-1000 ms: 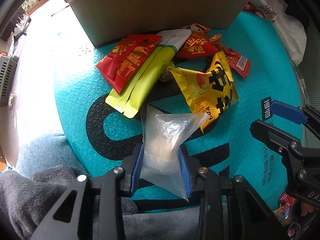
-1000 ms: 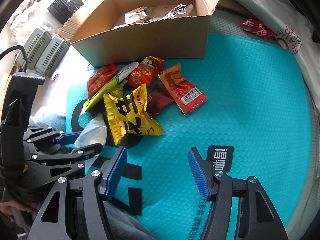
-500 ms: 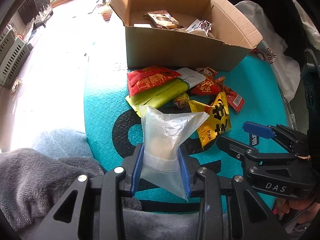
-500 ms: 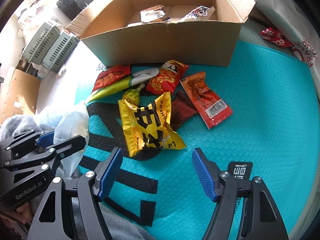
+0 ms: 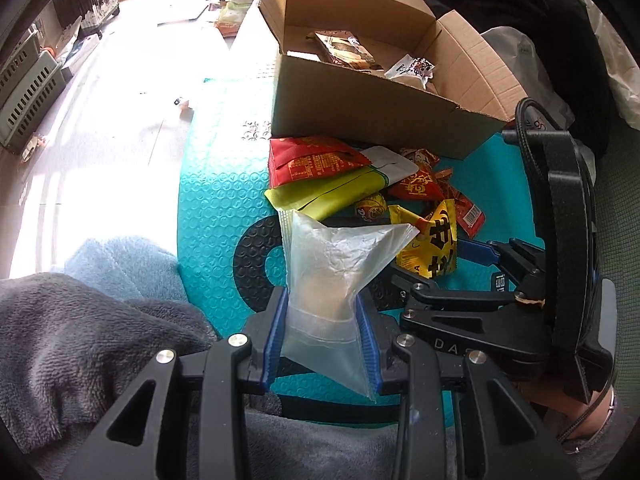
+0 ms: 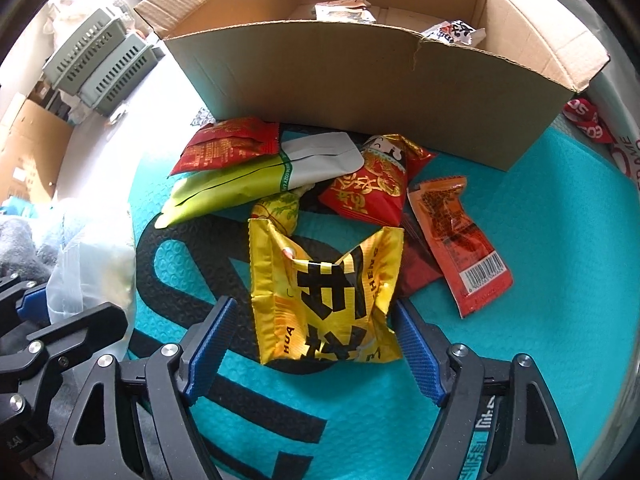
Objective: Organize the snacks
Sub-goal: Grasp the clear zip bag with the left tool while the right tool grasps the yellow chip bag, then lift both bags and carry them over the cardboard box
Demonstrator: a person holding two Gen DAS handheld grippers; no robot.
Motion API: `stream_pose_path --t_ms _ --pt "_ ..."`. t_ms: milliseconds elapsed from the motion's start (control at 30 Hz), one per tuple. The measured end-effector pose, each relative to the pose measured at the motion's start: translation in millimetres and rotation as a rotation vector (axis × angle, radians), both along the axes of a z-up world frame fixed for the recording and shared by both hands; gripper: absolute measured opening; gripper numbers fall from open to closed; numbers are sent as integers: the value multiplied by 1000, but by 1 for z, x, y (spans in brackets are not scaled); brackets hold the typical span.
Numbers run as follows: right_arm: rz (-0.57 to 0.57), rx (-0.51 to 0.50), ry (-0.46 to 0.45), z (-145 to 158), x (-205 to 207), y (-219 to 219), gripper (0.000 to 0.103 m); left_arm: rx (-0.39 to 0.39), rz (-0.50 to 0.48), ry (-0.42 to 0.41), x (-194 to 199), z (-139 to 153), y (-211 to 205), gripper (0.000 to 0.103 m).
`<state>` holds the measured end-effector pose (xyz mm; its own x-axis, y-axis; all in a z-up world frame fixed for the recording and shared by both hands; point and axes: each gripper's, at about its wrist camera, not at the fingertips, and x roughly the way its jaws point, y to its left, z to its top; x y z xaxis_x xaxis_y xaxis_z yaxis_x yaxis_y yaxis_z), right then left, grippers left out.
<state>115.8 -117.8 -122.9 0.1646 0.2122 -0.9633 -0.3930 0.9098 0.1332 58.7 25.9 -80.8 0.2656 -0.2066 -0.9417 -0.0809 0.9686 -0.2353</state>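
The snacks lie in a loose heap on a teal mat (image 6: 540,208), just in front of an open cardboard box (image 6: 380,92). Nearest the right wrist camera is a crumpled yellow packet (image 6: 324,300) with bold black characters; it sits between the blue pads of the right gripper (image 6: 316,344), whose jaws have just been opening and now stand wide apart, one pad on each side of the packet. I cannot tell whether either pad touches its edges. Behind the yellow packet are a small yellow wrapped sweet (image 6: 278,212), a red and gold packet (image 6: 376,188), an orange-red sachet (image 6: 456,240) with a barcode at its lower end, and a dark red packet partly hidden under its neighbours. Further left, a lime-green and white pouch (image 6: 256,180) lies under one end of a red packet (image 6: 228,146) that reaches almost to the box wall. Inside the box a few wrappers already lie on the bottom. The left gripper (image 5: 322,344) is clamped on a clear plastic bag (image 5: 332,272) holding something pale, its pads pressing the bag's lower part from both sides while the top flares out above them; the bag is lifted off the mat, at the left of the heap. A grey fleece blanket (image 5: 80,344) lies at the mat's near left edge.
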Motion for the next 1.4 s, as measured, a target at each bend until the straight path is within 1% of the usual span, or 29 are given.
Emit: stream_pose_path --t_ms 67,133,167,333,433,733,1000,1200,1400 --pt "5 -10 -5 -2 -2 0 78 1 1 -1 -1 1 0 33" --pt "9 -24 -16 -3 -3 3 67 0 3 1 -1 2 0 33" --pt "10 -26 -21 -3 -4 2 67 0 5 2 -1 2 0 33" --pt "5 -4 -33 1 -11 -8 45 -4 9 7 0 0 0 33" --pt "-1 19 -36 3 -13 -13 39 -1 10 6 1 0 1 33" --pt "-40 76 -20 13 -24 -32 37 5 21 -19 -7 9 1 33" --pt "-31 108 -21 30 -40 -48 38 -2 13 -43 -15 21 -8 33" --pt "-16 125 -43 48 -52 -56 38 -16 -1 -84 -21 41 -19 33" --pt "-8 147 -88 74 -65 -65 38 -26 -26 -144 -25 69 -31 33"
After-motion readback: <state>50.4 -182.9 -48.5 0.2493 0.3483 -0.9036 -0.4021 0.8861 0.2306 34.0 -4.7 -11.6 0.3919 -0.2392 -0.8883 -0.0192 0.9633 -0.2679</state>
